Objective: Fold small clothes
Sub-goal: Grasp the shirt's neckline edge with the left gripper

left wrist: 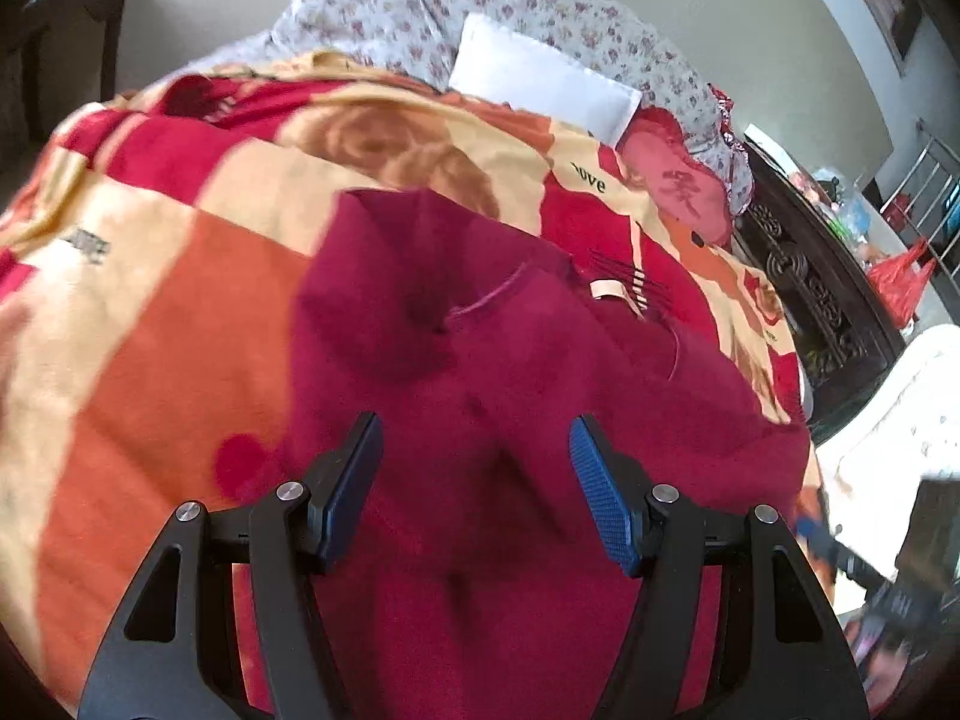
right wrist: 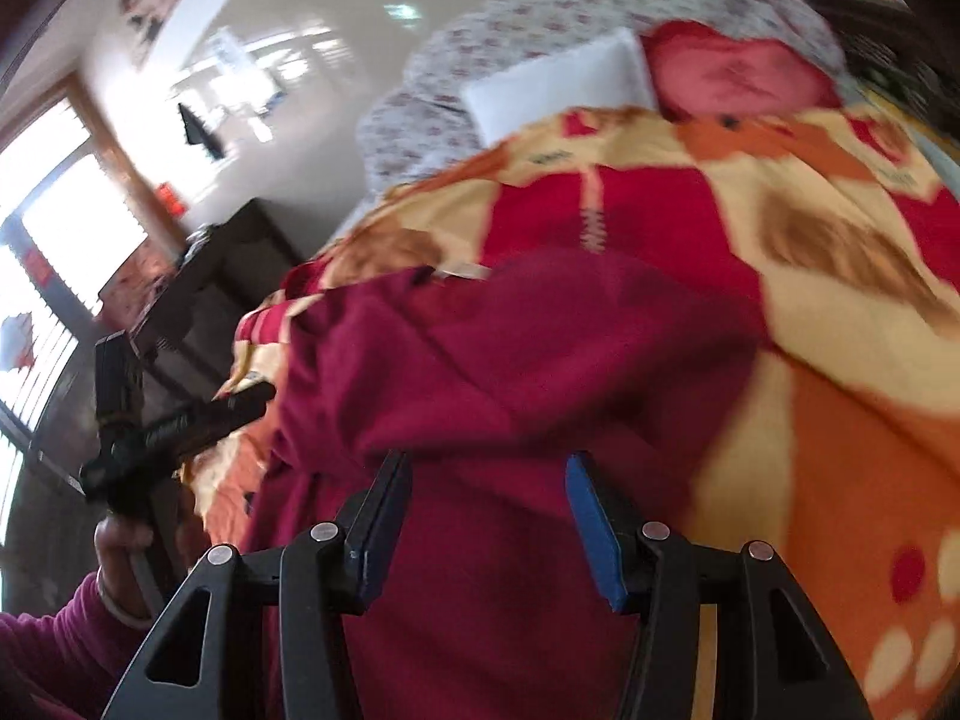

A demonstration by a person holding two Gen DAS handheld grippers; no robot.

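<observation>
A dark maroon knitted garment (left wrist: 510, 372) lies spread on a red, orange and cream blanket (left wrist: 180, 276) on a bed, its neckline towards the pillows. My left gripper (left wrist: 477, 420) hovers over the garment's near part, open, its blue pads (left wrist: 600, 498) well apart with nothing pinched. In the right wrist view the same garment (right wrist: 510, 360) lies bunched, and my right gripper (right wrist: 487, 459) stands open over its near edge. The left gripper (right wrist: 174, 420) shows there at the left, held by a hand (right wrist: 120, 540) in a magenta sleeve. Both views are blurred.
A white pillow (left wrist: 540, 78), a pink cushion (left wrist: 678, 174) and floral bedding (left wrist: 384, 12) lie at the bed's head. Dark carved furniture (left wrist: 804, 282) and a red bag (left wrist: 900, 282) stand beside the bed. A dark cabinet (right wrist: 210, 294) stands by the window.
</observation>
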